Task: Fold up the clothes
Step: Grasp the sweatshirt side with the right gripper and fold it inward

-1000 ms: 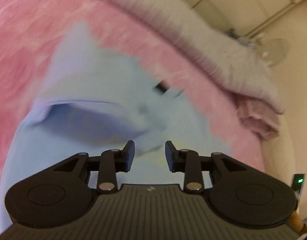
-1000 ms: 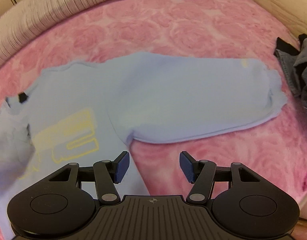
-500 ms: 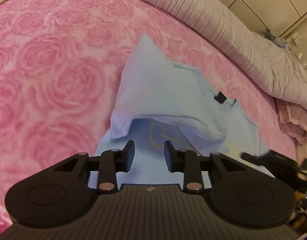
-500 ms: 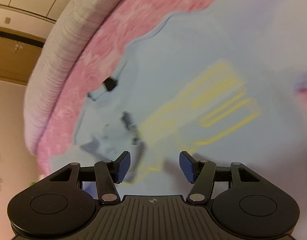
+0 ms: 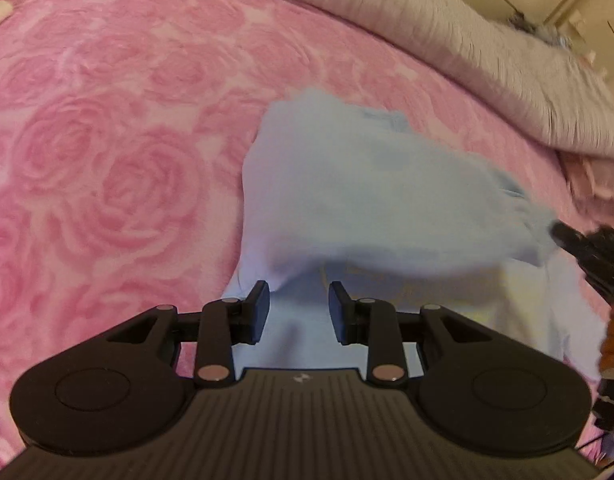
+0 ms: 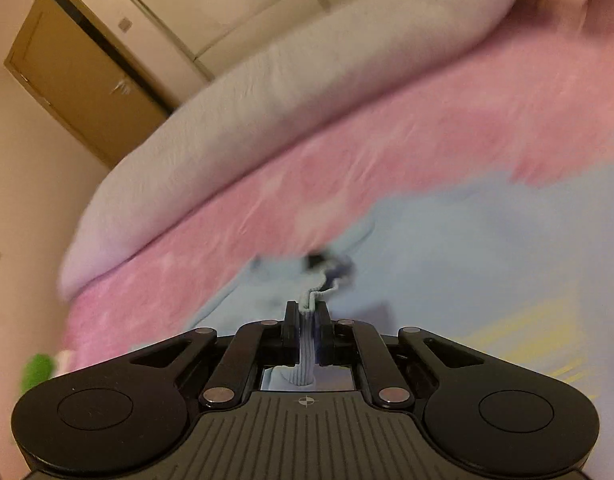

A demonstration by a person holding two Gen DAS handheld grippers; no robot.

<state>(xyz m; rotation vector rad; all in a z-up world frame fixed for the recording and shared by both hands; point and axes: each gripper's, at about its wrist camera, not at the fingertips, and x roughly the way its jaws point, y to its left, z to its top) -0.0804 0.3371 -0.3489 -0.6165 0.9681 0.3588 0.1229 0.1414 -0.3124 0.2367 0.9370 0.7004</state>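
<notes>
Pink rose-print blanket (image 5: 107, 152) covers the bed, filling left + centre of left wrist view; grey ribbed duvet (image 5: 447, 36) runs along the upper right w/ cream cupboard panels behind. Light blue sweatshirt (image 5: 367, 200) lies centre-right on the blanket, part folded over itself. Left gripper (image 5: 299, 308) sits at bottom centre, fingers apart, nothing between them. Right wrist view is blurry: right gripper (image 6: 306, 324) at bottom centre is clamped on a ribbed blue edge of the sweatshirt. Brown door (image 6: 79, 68) upper left, cream wall round it, green item (image 6: 37, 370) lower left.
</notes>
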